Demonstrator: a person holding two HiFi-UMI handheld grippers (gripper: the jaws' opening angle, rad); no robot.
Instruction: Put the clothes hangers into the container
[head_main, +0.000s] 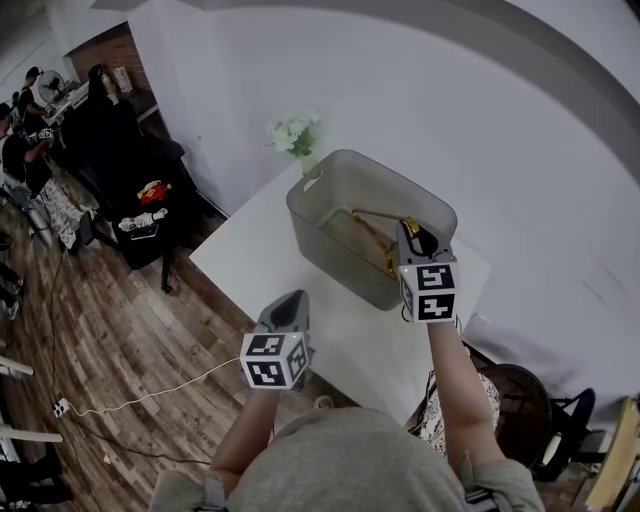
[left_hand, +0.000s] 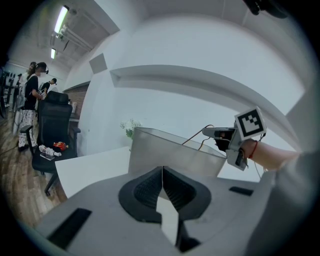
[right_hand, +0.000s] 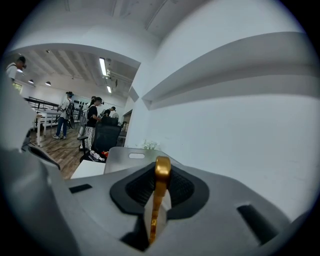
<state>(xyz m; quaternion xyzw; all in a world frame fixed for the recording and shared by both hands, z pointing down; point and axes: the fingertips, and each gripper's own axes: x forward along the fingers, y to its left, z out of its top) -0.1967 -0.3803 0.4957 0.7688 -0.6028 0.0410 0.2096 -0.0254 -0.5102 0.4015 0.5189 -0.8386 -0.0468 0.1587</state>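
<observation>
Right gripper (head_main: 412, 230): held up over the far right rim of the container (head_main: 330, 250), marker cube towards the person.
Right jaws: only a narrow way apart, pads (right_hand: 180, 187) closed against the gold clothes hanger (right_hand: 161, 172) that stands edge-on between them.
Clothes hanger: gripped at one gold end; the rest reaches down inside the container, its gold bars showing dimly through the grey wall in the head view.
Left gripper (left_hand: 162, 175): held low at the near edge of the white table (head_main: 250, 270), well apart from the container.
Left jaws: pressed together, pads meeting in one line, nothing between them.
Container: grey, translucent, open-topped, standing on the white table with a slot handle in its end wall; a small vase of white flowers (head_main: 296, 135) just behind its far corner.
Hidden: the hanger's lower part, behind the container wall; cannot tell whether it touches the bottom.
Cut off: the container's inside in the right gripper view, blocked by that gripper's own body; only the handle end shows above it.
Hard to make out: the hanger's hook and full outline, since the gold shapes blur together through the wall.
Background: black office chair (head_main: 120, 170) on the wooden floor to the left; people beyond it, small and unclear.
</observation>
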